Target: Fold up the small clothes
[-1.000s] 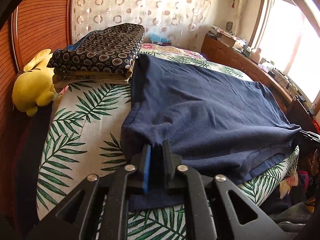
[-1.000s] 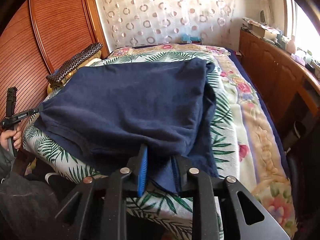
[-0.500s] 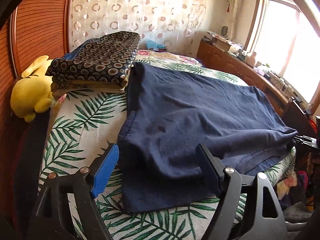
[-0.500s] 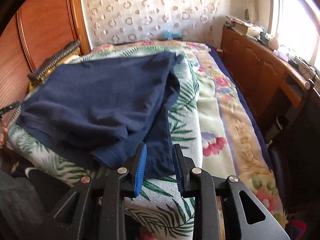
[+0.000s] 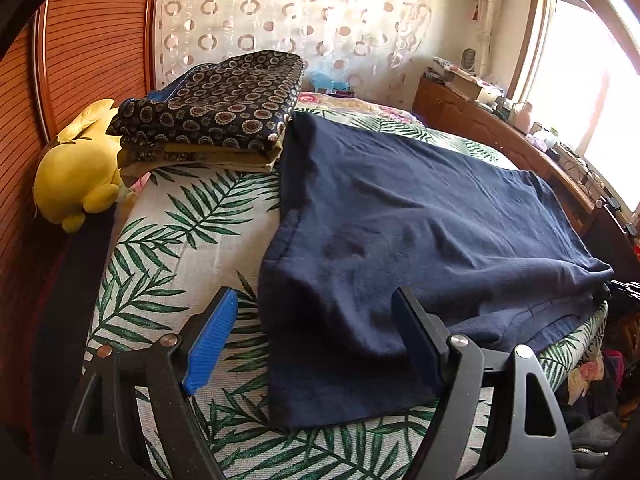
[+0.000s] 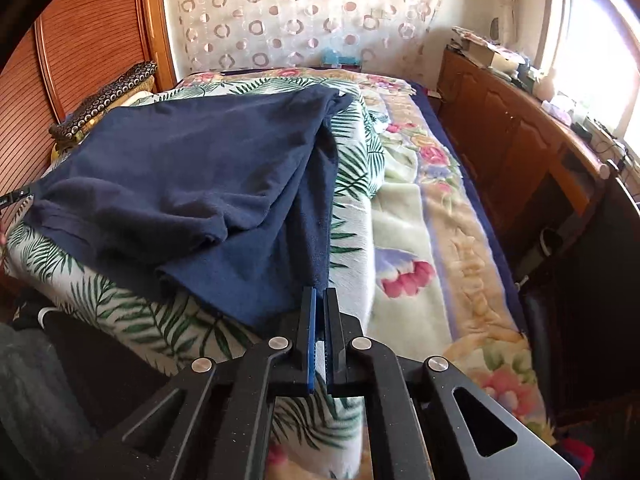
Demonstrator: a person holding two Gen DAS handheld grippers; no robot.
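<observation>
The largest risk concerns the whole fold: the dark navy knit garment (image 5: 420,232) lies ahead of both claws across the bed with the white palm-leaf printed cover (image 5: 168,240), its upper layer already doubled over the lower one; a pull by one claw alone is likely to drag the cloth sideways and skew the fold, because nothing pins the opposite side.

The left gripper (image 5: 316,336) stands spread, its blue-faced finger and black finger straddling the near corner of the garment without pressing on it; if it closes where it stands it may gather both layers, or only the top one, and the edges would then fail to align.

The right gripper (image 6: 320,320) is pressed together; the lower corner of the garment reaches the fingertips, but the frames do not settle whether cloth is caught between them or lies just ahead; a hold on so small a bite of hem is liable to slip under tension.

A smaller hazard: the stack of folded dark cloth with ring pattern (image 5: 216,108), far ahead and left of the left gripper, touches the far edge of the garment; a lift there could disturb the stack. The yellow plush toy (image 5: 76,176) lies further left, well apart.

Appearance of the garment: soft, matte, thick-looking; shallow wrinkles across the top layer; a stitched hem along the near edge; the lower layer protrudes beyond the upper one on the side nearest each claw.
</observation>
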